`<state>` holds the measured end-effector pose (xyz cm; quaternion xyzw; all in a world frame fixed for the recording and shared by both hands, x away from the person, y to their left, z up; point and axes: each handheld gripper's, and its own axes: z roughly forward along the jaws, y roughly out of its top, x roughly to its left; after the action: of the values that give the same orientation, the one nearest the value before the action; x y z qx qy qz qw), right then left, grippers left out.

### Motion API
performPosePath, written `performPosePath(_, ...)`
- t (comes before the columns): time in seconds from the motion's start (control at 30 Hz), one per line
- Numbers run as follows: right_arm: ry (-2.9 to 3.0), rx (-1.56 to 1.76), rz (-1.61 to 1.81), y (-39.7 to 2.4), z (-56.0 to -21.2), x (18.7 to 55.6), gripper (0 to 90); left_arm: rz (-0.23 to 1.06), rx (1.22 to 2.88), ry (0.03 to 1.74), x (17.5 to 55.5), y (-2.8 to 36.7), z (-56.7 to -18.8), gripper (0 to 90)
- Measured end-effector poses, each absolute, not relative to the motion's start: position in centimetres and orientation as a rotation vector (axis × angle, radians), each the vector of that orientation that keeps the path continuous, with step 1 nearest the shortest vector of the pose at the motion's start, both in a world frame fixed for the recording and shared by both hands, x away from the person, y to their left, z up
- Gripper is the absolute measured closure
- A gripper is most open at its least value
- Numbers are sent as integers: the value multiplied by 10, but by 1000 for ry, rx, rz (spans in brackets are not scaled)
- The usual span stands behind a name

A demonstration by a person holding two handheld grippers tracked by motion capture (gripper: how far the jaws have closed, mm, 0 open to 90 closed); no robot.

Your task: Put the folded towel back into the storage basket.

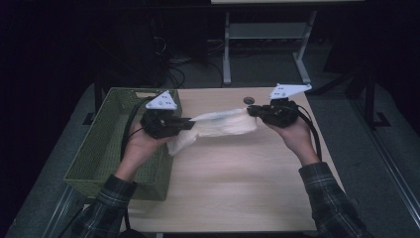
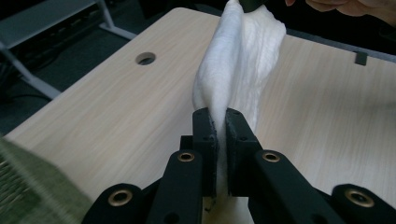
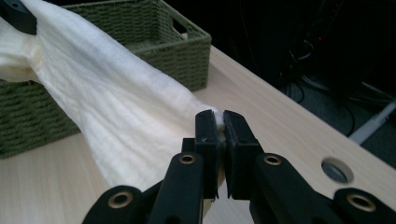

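Both tongs are clamped tight on 1 soft white cloth (image 1: 221, 125): the left gripper (image 1: 188, 124) pinches 1 end, the right gripper (image 1: 251, 110) the other, so the fabric hangs stretched between them above the pale wooden table (image 1: 223, 188). Beside the left hand (image 1: 143, 141) sits a green woven basket (image 1: 106, 144); farther off, a round hole (image 1: 248, 100) marks the tabletop.

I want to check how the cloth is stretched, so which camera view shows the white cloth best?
The high view: there the white cloth spans its whole length between the left gripper and the right gripper, above the table. The left gripper view shows a bunched strip running away from its jaws; the right gripper view shows a wide sloping sheet with its far end cut off.
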<state>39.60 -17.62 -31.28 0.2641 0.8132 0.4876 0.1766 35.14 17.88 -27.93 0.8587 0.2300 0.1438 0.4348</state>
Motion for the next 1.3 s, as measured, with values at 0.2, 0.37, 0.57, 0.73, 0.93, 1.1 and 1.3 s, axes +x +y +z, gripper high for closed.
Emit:
performPosePath(0.2, 2323, 688, 1399, -142, -300, 409, 852, 405, 2127, 615, 347, 210, -269, 846)
performPosePath(0.37, 2350, 648, 1420, -113, -294, 420, 852, 441, 2111, 658, 341, 236, -263, 845)
performPosePath(0.57, 2384, 579, 1418, -74, -287, 432, 852, 479, 2092, 708, 335, 266, -260, 845)
performPosePath(0.73, 2429, 532, 1414, -40, -286, 440, 852, 492, 2075, 769, 329, 301, -267, 845)
performPosePath(0.93, 2490, 472, 1403, 6, -294, 449, 852, 492, 2071, 857, 321, 341, -286, 845)
performPosePath(1.1, 2539, 448, 1396, 42, -304, 455, 852, 492, 2049, 907, 315, 368, -299, 845)
performPosePath(1.3, 2601, 424, 1361, 73, -317, 461, 852, 464, 2049, 962, 311, 391, -322, 845)
